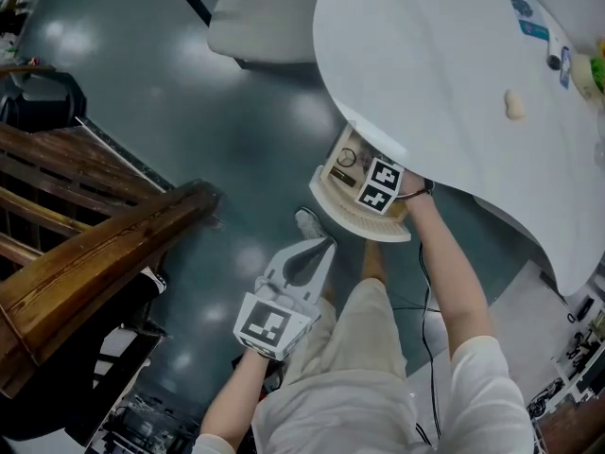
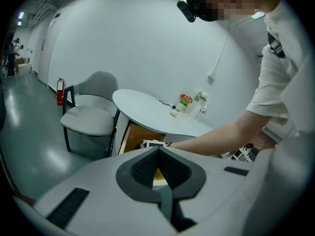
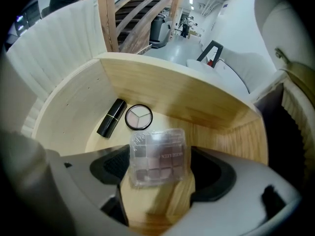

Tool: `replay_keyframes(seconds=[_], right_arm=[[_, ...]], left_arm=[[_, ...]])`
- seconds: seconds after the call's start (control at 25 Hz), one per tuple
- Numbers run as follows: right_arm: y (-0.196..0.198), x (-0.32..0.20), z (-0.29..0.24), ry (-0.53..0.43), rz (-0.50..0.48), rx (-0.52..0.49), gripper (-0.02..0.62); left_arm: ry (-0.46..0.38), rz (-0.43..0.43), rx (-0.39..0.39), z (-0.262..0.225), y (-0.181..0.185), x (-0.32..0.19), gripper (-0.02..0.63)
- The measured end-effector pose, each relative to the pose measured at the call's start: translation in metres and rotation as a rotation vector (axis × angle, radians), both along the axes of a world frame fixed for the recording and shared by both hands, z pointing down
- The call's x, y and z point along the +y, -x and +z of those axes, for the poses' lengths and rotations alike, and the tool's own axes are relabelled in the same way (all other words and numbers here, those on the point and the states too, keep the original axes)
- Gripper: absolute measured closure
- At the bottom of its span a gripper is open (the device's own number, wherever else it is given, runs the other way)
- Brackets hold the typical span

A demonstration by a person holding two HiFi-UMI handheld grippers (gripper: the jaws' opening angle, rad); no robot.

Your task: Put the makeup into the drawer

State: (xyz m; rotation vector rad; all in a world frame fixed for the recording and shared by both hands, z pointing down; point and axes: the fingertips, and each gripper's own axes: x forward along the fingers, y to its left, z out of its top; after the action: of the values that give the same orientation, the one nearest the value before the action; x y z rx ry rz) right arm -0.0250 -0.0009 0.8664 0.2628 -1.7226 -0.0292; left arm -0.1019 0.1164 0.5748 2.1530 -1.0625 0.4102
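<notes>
Right gripper [image 3: 157, 167] held the eyeshadow palette [image 3: 158, 156] between its jaws, low inside the drawer [image 3: 172, 92], lipstick [image 3: 111, 117] and compact [image 3: 139, 117] just beyond; left gripper [image 2: 158, 156] hung closed, well apart.

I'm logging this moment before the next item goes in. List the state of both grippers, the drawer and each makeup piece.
Left gripper: shut, empty, outside the drawer.
Right gripper: reaching into the drawer, shut on the eyeshadow palette.
Eyeshadow palette: held flat between the jaws, above the drawer floor.
Drawer: open, pulled out from under the table.
Lipstick: capped, lying on its side on the drawer floor.
Round compact: lying flat beside the lipstick.
</notes>
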Motion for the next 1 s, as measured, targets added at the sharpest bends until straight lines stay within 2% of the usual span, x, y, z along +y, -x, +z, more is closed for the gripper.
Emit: replay_keyframes(seconds=[0.52,0.84,1.0], right_arm=[[0.002,0.009,-0.017,0.001,0.038,-0.078,0.219],[0.011,0.045,-0.044,0.105,0.032,-0.124,0.219],[0.015,0.055,-0.067,0.125,0.002,-0.132,0.219]], left_arm=[[-0.008,0.0,0.007,-0.006,-0.007,-0.002,0.598],[-0.032,-0.007,0.001,-0.02,-0.006,-0.002,0.598],[-0.045,-0.013,0.0,-0.033,-0.005,-0.004,0.598]])
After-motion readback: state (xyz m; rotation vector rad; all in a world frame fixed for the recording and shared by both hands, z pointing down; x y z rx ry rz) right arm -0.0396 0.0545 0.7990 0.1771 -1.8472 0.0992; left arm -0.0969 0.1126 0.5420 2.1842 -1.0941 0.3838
